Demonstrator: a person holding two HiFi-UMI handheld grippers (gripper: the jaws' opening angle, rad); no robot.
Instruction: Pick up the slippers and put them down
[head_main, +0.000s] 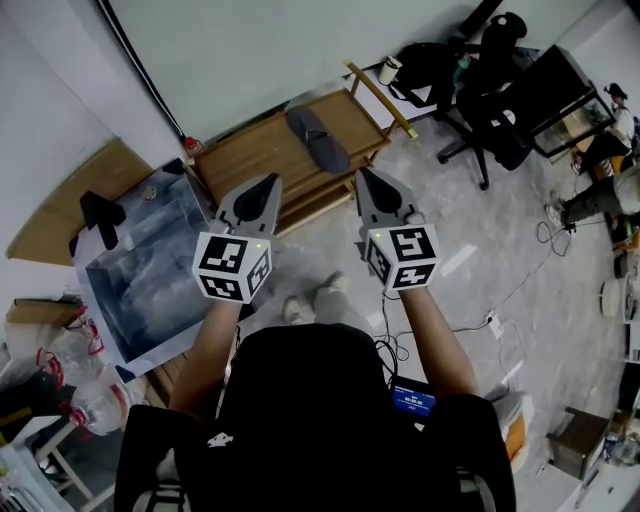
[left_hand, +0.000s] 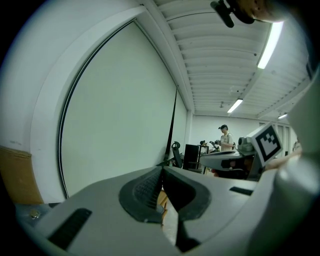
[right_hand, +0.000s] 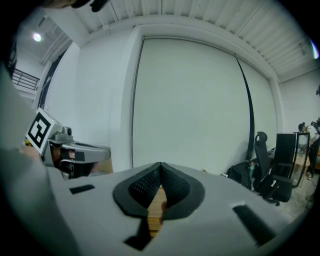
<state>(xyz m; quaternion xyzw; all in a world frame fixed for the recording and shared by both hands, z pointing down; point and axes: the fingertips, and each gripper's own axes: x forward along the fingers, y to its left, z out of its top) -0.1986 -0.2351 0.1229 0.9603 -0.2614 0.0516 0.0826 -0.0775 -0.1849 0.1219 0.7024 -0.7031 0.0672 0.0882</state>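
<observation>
1. Left claw: jaws pressed together, nothing between them. The left gripper view shows only a sliver of wood through the slit below the tips.
2. Right claw: likewise fully closed and empty, held level with the left.
3. Slippers: dark grey, lying on top of the low wooden rack, ahead of both claws and apart from them, in line with the gap between the two.
4. Long axis: runs diagonally, far end toward the left, near end toward the right. The near end seems closer to the right claw, so that hand looks better placed to reach first. Either claw must open before any grip.
5. Clear plastic box: stands on the floor left of the rack, beside the left claw. Its contents cannot be made out through the cloudy walls.
</observation>
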